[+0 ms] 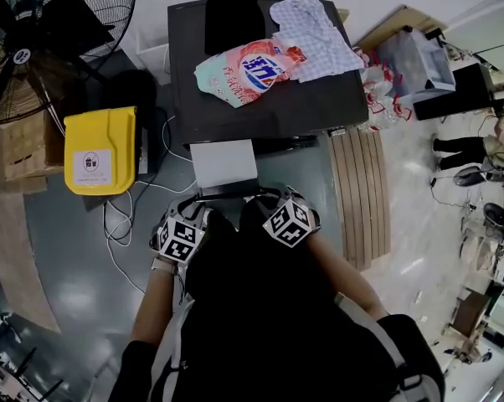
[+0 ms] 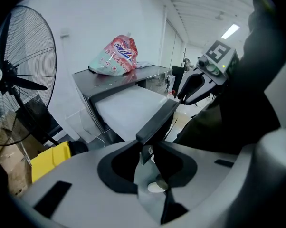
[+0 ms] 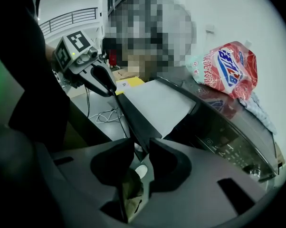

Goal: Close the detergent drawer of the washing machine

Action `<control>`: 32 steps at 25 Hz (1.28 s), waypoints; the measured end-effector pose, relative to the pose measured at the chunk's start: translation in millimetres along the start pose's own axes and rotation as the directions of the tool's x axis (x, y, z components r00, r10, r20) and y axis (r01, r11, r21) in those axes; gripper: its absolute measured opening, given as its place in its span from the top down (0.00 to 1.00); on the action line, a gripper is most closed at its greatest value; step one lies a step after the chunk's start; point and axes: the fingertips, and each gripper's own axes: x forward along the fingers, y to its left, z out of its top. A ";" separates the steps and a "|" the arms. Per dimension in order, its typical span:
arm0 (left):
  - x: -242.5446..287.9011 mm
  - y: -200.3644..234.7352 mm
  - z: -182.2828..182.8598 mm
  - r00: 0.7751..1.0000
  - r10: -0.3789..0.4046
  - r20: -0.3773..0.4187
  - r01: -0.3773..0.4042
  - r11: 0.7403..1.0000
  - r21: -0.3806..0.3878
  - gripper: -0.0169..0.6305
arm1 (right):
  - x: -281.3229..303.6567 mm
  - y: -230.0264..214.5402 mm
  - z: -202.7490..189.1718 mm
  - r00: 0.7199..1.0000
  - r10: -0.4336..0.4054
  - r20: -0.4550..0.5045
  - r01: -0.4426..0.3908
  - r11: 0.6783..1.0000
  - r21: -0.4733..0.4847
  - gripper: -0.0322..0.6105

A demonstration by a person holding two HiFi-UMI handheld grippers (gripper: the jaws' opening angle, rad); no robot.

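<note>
The washing machine (image 1: 319,99) is seen from above, its pale detergent drawer (image 1: 224,164) pulled out toward me. The drawer's dark front panel (image 1: 227,193) spans between both grippers. My left gripper (image 1: 193,203) is at the panel's left end; in the left gripper view the panel (image 2: 157,120) runs into the jaws (image 2: 147,151), which close on its edge. My right gripper (image 1: 269,194) is at the right end; in the right gripper view the panel (image 3: 133,122) passes between the jaws (image 3: 140,148) with a small gap beside it.
On the machine's lid lie a pink detergent bag (image 1: 248,69), a checked cloth (image 1: 315,36) and a black cloth (image 1: 234,19). A yellow container (image 1: 100,149), a fan (image 1: 43,32) and loose cables (image 1: 122,216) are left; a slatted wooden board (image 1: 361,191) is right.
</note>
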 end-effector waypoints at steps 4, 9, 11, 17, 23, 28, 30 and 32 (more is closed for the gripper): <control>-0.4 2.7 2.5 1.000 0.007 0.001 -0.007 1.000 -0.007 0.82 | -0.4 -2.2 2.3 1.000 -0.001 0.006 0.001 1.000 -0.001 0.78; -0.3 10.5 8.7 1.000 0.029 -0.002 -0.029 0.999 -0.020 0.82 | -0.1 -9.0 8.4 1.000 0.013 0.020 -0.012 1.000 -0.019 0.79; 0.6 14.5 11.8 0.999 0.038 -0.006 -0.039 0.999 -0.028 0.82 | 0.4 -13.2 11.3 1.000 0.017 0.025 -0.017 1.000 -0.024 0.79; 3.8 26.7 20.1 0.998 0.065 -0.015 -0.065 0.997 -0.040 0.82 | 4.0 -25.1 19.0 0.999 0.020 0.037 -0.019 0.999 -0.032 0.79; 6.9 42.3 27.7 0.996 0.091 -0.006 -0.091 0.993 -0.069 0.83 | 10.2 -39.2 28.2 0.999 0.009 0.049 -0.008 1.000 -0.019 0.79; 13.7 53.9 33.5 0.995 0.104 -0.010 -0.104 0.992 -0.071 0.83 | 16.4 -50.5 34.5 0.999 0.010 0.047 -0.010 1.000 -0.004 0.79; 15.1 59.6 36.7 0.994 0.108 -0.010 -0.108 0.991 -0.080 0.83 | 18.6 -55.4 38.3 0.999 0.007 0.048 -0.007 1.000 -0.001 0.79; 16.2 65.3 40.3 0.994 0.113 -0.013 -0.113 0.990 -0.084 0.83 | 20.5 -60.5 42.3 0.999 0.005 0.050 -0.005 1.000 0.002 0.79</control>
